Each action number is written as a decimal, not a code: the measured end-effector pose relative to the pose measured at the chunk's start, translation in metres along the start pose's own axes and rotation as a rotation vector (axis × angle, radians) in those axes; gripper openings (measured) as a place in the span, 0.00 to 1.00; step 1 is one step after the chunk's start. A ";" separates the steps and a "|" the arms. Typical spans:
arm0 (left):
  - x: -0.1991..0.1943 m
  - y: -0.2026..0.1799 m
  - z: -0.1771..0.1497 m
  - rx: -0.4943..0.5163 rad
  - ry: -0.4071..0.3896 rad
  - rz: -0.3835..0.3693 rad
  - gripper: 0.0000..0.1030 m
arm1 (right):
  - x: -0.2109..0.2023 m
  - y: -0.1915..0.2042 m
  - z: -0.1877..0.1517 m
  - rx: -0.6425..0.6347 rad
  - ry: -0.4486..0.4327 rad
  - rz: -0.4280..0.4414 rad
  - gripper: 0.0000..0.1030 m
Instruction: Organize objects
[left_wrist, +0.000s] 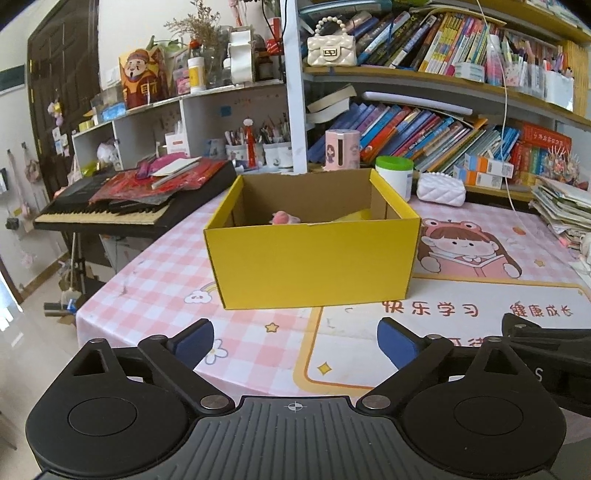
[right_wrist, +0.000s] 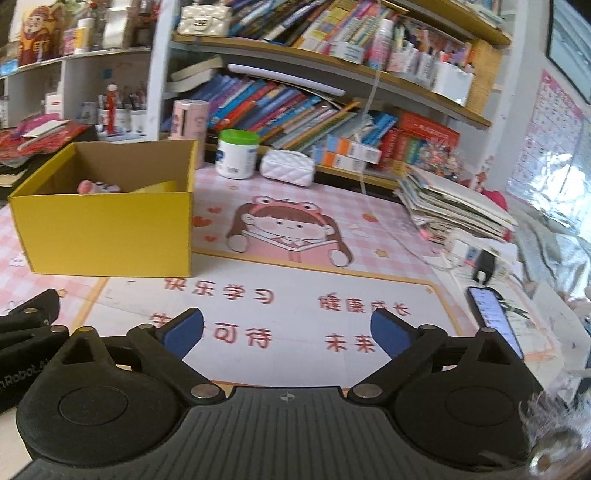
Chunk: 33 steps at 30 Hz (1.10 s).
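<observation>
Left wrist: yellow box (left_wrist: 314, 258) ahead of spread tool (left_wrist: 295, 341).

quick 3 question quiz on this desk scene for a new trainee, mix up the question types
1. True or false: the left hand-held gripper is shut on a pink toy.
2. Multiple choice: where is the pink toy?
A. on the keyboard
B. inside the yellow box
C. on the stack of papers
3. Fill in: the phone with a lit screen lies on the desk mat, to the ____ of the right hand-held gripper.

Key
1. False: both hand-held grippers are open and hold nothing.
2. B: only the toy's top shows over the box wall.
3. right
</observation>
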<state>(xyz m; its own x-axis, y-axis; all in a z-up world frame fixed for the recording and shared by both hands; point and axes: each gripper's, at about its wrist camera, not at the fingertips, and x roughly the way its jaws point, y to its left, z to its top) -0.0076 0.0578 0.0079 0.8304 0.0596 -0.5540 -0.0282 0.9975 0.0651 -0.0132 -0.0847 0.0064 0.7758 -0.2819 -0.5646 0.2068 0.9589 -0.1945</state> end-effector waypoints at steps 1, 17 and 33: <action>0.001 -0.003 0.001 -0.002 0.005 -0.001 0.95 | 0.001 -0.002 0.000 0.005 0.005 -0.010 0.98; 0.005 -0.031 0.000 0.032 0.046 0.068 0.97 | 0.014 -0.018 -0.004 -0.006 0.053 -0.075 1.00; 0.007 -0.045 0.000 0.056 0.062 0.092 0.97 | 0.018 -0.030 -0.007 0.036 0.082 -0.090 1.00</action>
<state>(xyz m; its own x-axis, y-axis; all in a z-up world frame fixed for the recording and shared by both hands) -0.0009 0.0138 0.0012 0.7899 0.1545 -0.5935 -0.0700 0.9841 0.1631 -0.0100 -0.1189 -0.0037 0.7022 -0.3669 -0.6101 0.2956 0.9299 -0.2191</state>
